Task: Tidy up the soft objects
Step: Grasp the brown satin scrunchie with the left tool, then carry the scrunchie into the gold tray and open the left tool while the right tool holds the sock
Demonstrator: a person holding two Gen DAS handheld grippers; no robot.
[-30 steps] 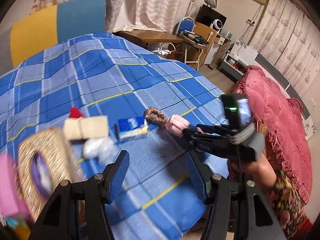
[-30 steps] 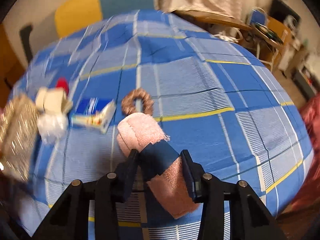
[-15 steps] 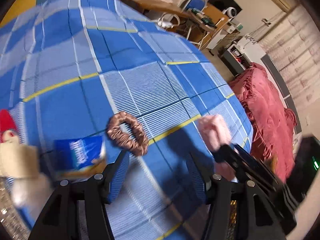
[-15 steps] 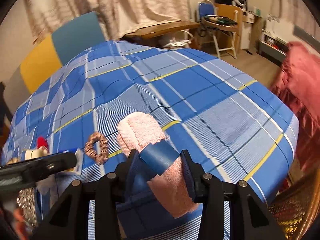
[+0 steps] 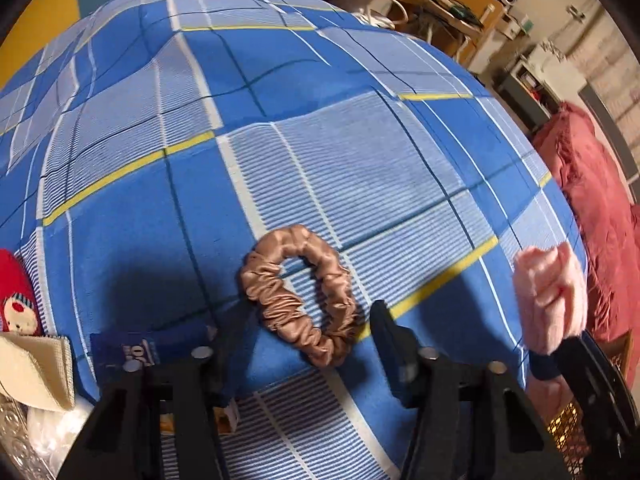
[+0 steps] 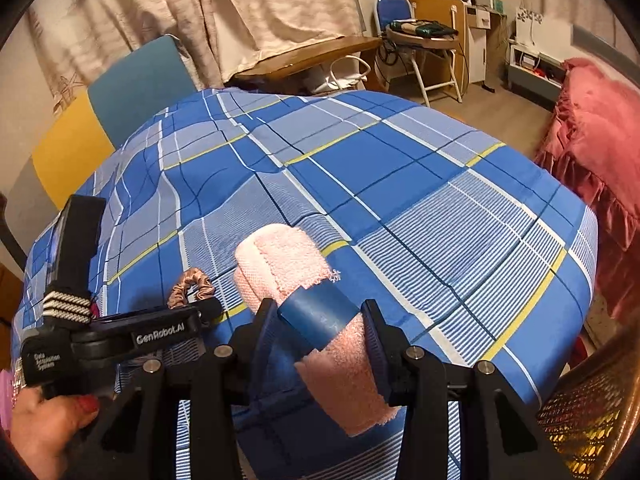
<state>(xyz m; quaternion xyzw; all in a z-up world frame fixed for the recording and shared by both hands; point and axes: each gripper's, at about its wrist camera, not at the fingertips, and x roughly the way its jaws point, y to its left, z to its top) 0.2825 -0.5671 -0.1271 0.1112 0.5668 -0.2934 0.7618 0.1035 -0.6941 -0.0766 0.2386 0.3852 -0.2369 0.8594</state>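
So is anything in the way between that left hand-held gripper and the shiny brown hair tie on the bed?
Nothing visible. The brown satin scrunchie lies flat on the blue checked bedsheet, just ahead of the left hand-held gripper, whose jaws have just been closing without pressing on it. The blue tissue packet lies off to the side.

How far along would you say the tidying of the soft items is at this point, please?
Nothing visibly put away yet. In hand: the right gripper clamps the pink rolled towel; the left gripper, jaws just closing, straddles the brown scrunchie without pinching it. Left: the scrunchie, the red doll and the beige cloth.
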